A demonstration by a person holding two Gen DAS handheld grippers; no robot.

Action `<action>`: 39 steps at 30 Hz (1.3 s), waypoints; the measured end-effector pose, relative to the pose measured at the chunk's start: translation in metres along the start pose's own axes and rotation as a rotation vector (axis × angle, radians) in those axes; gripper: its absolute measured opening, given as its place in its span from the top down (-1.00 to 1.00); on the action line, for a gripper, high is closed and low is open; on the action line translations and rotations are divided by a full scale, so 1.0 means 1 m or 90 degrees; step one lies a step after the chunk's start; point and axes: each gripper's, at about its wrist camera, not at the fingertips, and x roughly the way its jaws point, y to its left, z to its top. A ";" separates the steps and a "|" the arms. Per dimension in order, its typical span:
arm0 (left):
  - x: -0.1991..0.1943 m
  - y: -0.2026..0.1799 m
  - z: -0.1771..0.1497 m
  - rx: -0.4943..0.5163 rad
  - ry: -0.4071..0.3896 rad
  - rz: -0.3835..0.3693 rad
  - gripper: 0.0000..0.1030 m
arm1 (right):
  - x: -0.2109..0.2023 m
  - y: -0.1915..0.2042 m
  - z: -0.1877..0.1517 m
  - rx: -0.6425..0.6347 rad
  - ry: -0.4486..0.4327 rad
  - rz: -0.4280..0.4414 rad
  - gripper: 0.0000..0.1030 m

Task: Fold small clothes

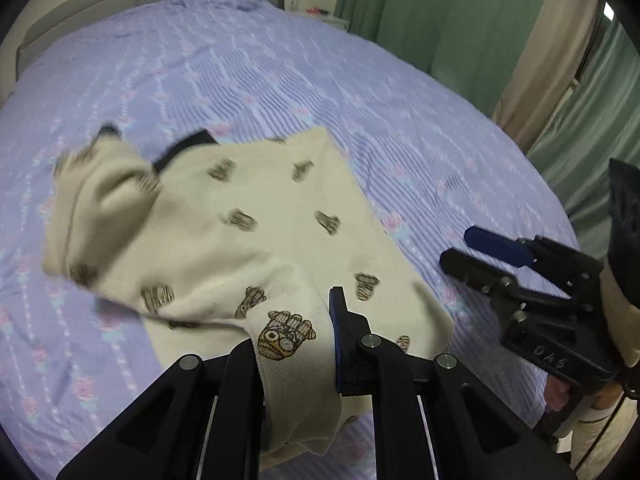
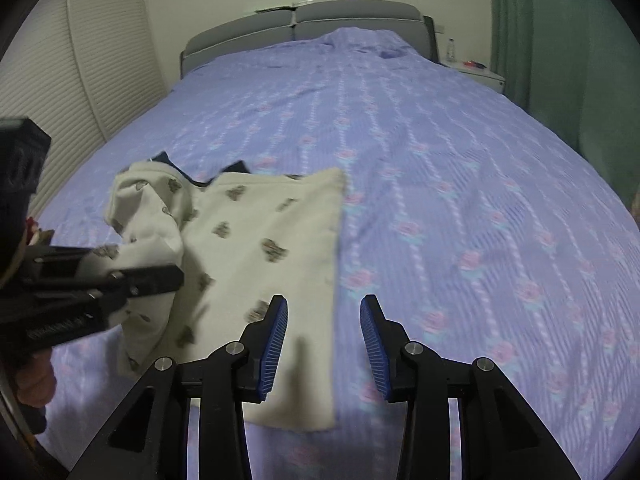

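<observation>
A small cream garment (image 1: 256, 216) with brown printed figures and dark trim lies on the purple bedspread (image 1: 280, 72). My left gripper (image 1: 294, 344) is shut on a fold of the garment's left side and lifts it above the flat part. The garment also shows in the right wrist view (image 2: 260, 240), with its left part bunched up at the left gripper (image 2: 152, 280). My right gripper (image 2: 324, 332) is open and empty, over the garment's right edge near the bed's front. It also shows in the left wrist view (image 1: 472, 248).
The bedspread (image 2: 440, 160) covers the whole bed up to a grey headboard (image 2: 320, 20). Green curtains (image 1: 460, 20) hang on the right. A nightstand (image 2: 480, 72) stands at the far right. A white slatted wall (image 2: 100, 60) is on the left.
</observation>
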 end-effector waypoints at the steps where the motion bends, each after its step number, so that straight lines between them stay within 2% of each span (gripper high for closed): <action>1: 0.004 -0.004 -0.001 0.002 0.008 -0.004 0.74 | 0.000 -0.004 0.000 0.002 0.000 -0.002 0.24; 6: 0.022 -0.027 -0.007 0.035 0.020 0.018 0.73 | -0.004 -0.024 -0.011 0.023 0.001 -0.008 0.24; 9: 0.031 -0.022 -0.006 0.013 0.028 0.001 0.65 | -0.006 -0.032 -0.016 0.033 0.001 -0.011 0.24; 12: 0.031 -0.017 -0.007 -0.011 0.025 -0.045 0.30 | -0.009 -0.037 -0.018 0.040 -0.001 -0.014 0.24; 14: 0.024 -0.019 -0.009 -0.009 0.012 -0.067 -0.16 | -0.011 -0.039 -0.018 0.044 -0.005 -0.015 0.24; 16: 0.010 -0.021 -0.013 0.001 -0.006 -0.063 -0.32 | -0.015 -0.040 -0.016 0.046 -0.008 -0.020 0.24; 18: -0.012 -0.023 -0.018 0.023 -0.030 -0.075 -0.39 | -0.021 -0.040 -0.015 0.047 -0.013 -0.029 0.23; 20: -0.038 -0.017 -0.026 0.033 -0.055 -0.077 -0.59 | -0.029 -0.038 -0.011 0.039 -0.021 -0.035 0.22; 21: -0.053 -0.013 -0.032 0.040 -0.072 -0.079 -0.63 | -0.032 -0.036 -0.008 0.033 -0.025 -0.038 0.22; 23: -0.076 -0.002 -0.043 0.055 -0.111 -0.070 -0.66 | -0.038 -0.030 -0.003 0.024 -0.033 -0.034 0.21; 26: -0.095 0.021 -0.053 0.058 -0.137 -0.001 -0.65 | -0.041 -0.012 0.008 -0.001 -0.039 -0.008 0.14; 28: -0.102 0.044 -0.059 0.039 -0.156 0.059 -0.65 | -0.038 0.011 0.016 -0.029 -0.040 0.014 0.12; 29: -0.104 0.052 -0.063 0.029 -0.155 0.074 -0.64 | -0.035 0.021 0.018 -0.044 -0.038 0.025 0.09; 32: -0.100 0.079 -0.063 -0.017 -0.143 0.100 -0.64 | -0.023 0.061 0.026 -0.094 -0.031 0.050 -0.12; 35: -0.093 0.097 -0.065 -0.047 -0.138 0.123 -0.60 | -0.002 0.100 0.037 -0.143 -0.014 0.059 -0.12; 39: -0.089 0.107 -0.070 -0.074 -0.148 0.121 -0.60 | 0.036 0.135 0.056 -0.151 0.031 0.044 -0.12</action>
